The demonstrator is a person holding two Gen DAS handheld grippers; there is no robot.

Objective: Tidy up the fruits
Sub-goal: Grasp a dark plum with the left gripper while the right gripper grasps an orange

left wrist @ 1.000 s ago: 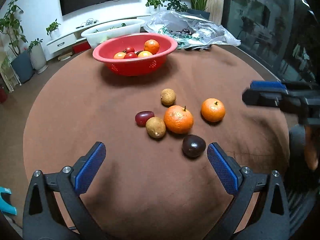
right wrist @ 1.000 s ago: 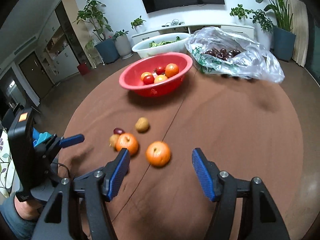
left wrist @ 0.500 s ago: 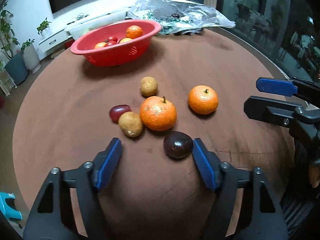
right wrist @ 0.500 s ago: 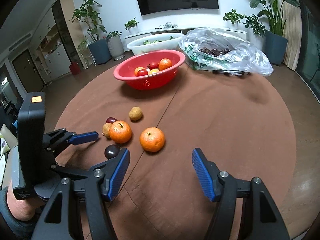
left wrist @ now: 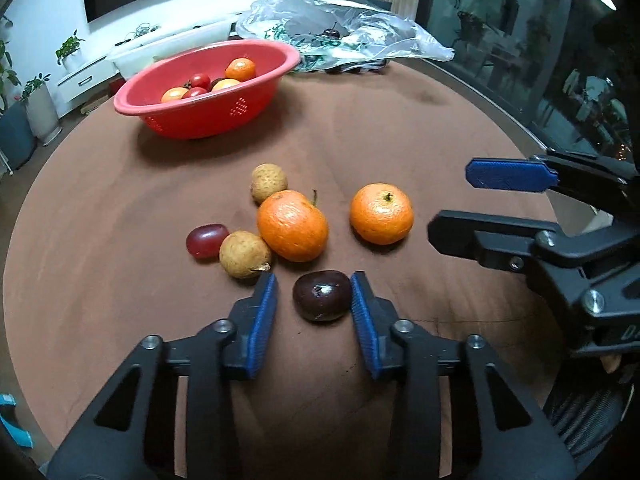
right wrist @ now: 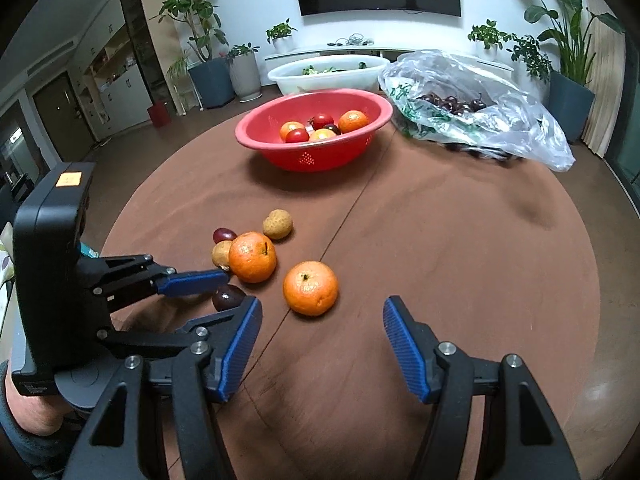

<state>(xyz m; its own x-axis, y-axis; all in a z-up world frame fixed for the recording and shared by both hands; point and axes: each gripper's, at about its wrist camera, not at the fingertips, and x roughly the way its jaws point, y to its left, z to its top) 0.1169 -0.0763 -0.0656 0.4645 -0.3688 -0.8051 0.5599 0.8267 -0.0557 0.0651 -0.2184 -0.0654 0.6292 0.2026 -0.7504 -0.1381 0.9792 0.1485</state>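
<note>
My left gripper [left wrist: 316, 300] is low over the brown surface [left wrist: 400, 140], its fingers [left wrist: 262, 312] closing around the dark plum [left wrist: 322, 295]. The plum lies between them: the right pad looks to be at its skin, while a small gap shows at the left pad, so no grip yet. Just beyond the plum sits the larger orange [left wrist: 292, 226], with one tan longan [left wrist: 245, 254] touching it on the left and another longan [left wrist: 269, 182] just behind it. A red grape [left wrist: 206, 241] lies beside the nearer longan. A second orange [left wrist: 381, 213] sits apart, right of the plum. My right gripper [right wrist: 320, 340] hovers near that orange, fingers apart and holding nothing. The red basket [left wrist: 208, 116], well beyond the plum, holds oranges and small red fruit.
</note>
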